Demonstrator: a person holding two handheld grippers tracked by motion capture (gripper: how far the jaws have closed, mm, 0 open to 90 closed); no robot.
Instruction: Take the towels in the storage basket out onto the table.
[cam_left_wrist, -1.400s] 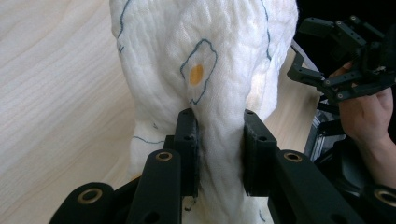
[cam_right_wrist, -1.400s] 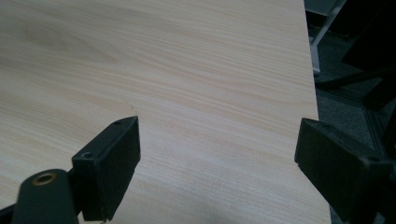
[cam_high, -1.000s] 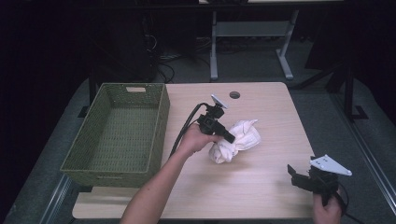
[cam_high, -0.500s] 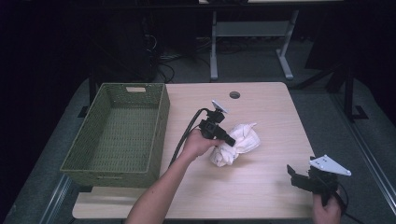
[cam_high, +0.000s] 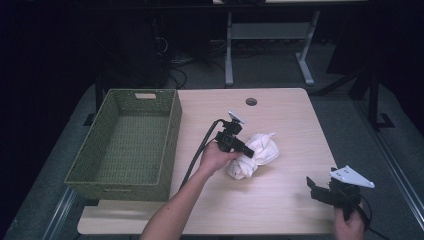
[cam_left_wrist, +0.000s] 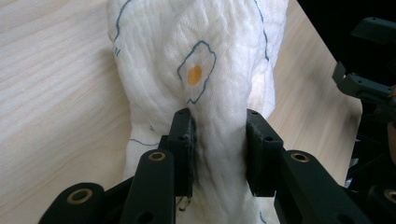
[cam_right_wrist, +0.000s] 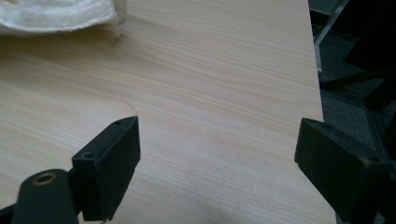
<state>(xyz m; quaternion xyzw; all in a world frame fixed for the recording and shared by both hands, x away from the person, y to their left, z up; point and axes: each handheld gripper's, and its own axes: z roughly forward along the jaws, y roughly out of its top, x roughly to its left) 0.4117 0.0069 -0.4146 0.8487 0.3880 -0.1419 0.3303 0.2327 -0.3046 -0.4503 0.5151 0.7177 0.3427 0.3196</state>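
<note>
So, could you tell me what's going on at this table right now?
A person works with a gripper in each hand. The left gripper has a fold of a bunched white cloth between its jaws near the middle of the wooden table; the jaws have just been opening a little, though the pads appear to touch the fabric. The right gripper waits open near the table's front right corner. A green woven basket stands empty at the left.

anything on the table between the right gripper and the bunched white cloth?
Nothing: the high view shows bare light wood tabletop between the right gripper and the bunched white cloth.
</note>
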